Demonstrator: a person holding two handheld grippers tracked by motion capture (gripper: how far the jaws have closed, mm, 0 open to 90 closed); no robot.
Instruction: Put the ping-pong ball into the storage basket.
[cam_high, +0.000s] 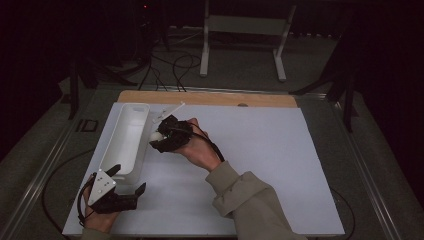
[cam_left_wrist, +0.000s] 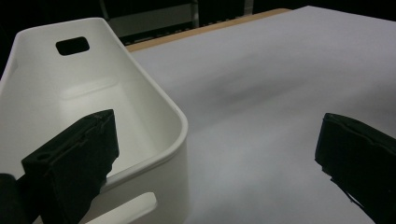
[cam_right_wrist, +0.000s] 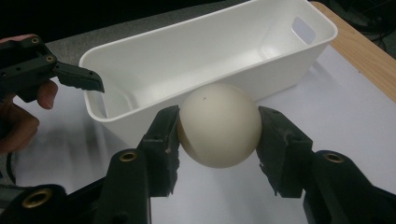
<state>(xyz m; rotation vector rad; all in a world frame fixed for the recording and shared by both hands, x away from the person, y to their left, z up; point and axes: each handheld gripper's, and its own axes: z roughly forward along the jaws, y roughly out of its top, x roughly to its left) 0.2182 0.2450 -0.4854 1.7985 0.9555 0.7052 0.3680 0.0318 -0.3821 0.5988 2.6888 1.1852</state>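
A white ball (cam_right_wrist: 219, 125) sits clamped between the two black jaws of my right gripper (cam_right_wrist: 218, 140), just off the long side of a white oblong bin (cam_right_wrist: 140, 60). In the high view the right gripper (cam_high: 159, 137) holds the ball (cam_high: 156, 135) against the bin's (cam_high: 127, 140) right wall, about halfway along it. My left gripper (cam_high: 129, 178) stands open at the bin's near end. Its jaws are spread wide in the left gripper view (cam_left_wrist: 215, 154), one over the bin's (cam_left_wrist: 154, 112) near rim, the other over the sheet. The bin's inside looks bare.
A white sheet (cam_high: 260, 165) covers the table, with a wooden strip (cam_high: 210, 97) along its far edge. A thin white piece (cam_high: 172, 108) lies by the bin's far end. Beyond the table stand a white frame (cam_high: 245, 30) and floor cables (cam_high: 175, 65).
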